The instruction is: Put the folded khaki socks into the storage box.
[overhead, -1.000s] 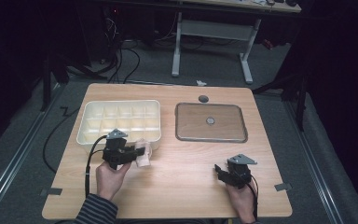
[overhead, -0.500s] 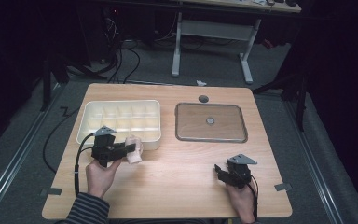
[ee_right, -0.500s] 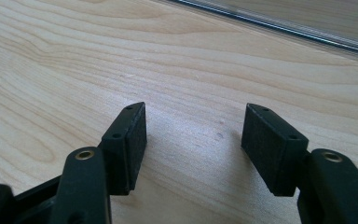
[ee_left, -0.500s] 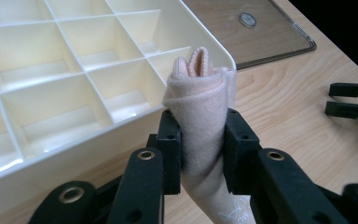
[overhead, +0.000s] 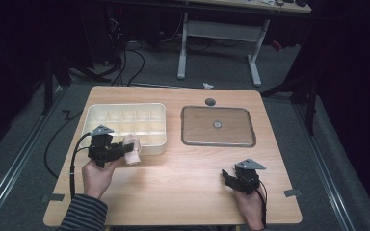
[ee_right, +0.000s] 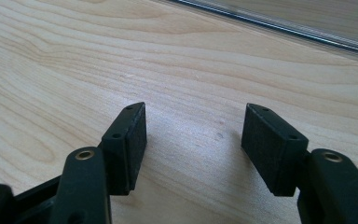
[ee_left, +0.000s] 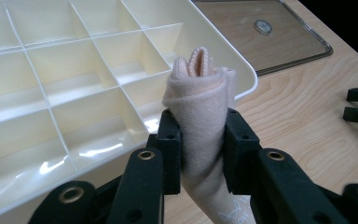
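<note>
Left tool (overhead: 125,150) clenched on rolled pink sock (ee_left: 200,112), held at near edge of cream divided tray (overhead: 125,113); right tool (ee_right: 193,144) released, jaws apart over bare wooden surface (overhead: 183,192)

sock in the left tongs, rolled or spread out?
Rolled. The sock is a tight bundle pinched between the left tongs, its coiled end showing on top, at the near edge of the divided tray.
</note>
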The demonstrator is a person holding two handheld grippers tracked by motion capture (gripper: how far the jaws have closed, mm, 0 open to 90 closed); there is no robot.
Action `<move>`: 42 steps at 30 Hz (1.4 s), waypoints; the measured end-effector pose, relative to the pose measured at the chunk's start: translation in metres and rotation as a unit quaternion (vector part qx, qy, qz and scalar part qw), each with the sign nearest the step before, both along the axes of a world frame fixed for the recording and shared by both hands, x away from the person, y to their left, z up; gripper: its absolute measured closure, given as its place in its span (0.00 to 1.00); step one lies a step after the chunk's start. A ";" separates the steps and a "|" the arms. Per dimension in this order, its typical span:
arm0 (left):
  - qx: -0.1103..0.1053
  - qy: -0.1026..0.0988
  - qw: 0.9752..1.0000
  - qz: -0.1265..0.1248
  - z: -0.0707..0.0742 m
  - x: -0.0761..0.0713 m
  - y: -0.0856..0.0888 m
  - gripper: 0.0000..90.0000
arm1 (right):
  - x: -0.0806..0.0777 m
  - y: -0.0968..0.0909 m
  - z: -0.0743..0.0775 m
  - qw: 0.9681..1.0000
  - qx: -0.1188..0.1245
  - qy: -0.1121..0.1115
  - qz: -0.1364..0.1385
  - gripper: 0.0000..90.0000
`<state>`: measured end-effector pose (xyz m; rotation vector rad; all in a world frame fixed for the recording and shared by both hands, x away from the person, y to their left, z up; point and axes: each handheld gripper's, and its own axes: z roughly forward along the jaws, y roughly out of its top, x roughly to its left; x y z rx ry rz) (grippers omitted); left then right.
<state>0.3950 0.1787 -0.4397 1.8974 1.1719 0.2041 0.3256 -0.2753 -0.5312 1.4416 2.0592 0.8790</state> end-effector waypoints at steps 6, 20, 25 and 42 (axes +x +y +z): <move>0.003 -0.008 1.000 0.005 0.001 0.003 0.002 0.80 | 0.000 0.000 0.000 1.000 0.000 0.000 0.000 0.45; 0.010 -0.002 1.000 0.013 0.005 0.016 0.008 0.79 | 0.000 0.000 0.000 1.000 -0.001 0.000 0.000 0.45; 0.015 -0.003 1.000 0.020 0.006 0.021 0.010 0.80 | 0.000 0.000 0.000 1.000 -0.001 0.000 -0.001 0.45; 0.024 -0.005 1.000 0.012 0.021 0.048 0.008 0.80 | 0.000 0.000 0.000 1.000 -0.001 0.000 0.000 0.44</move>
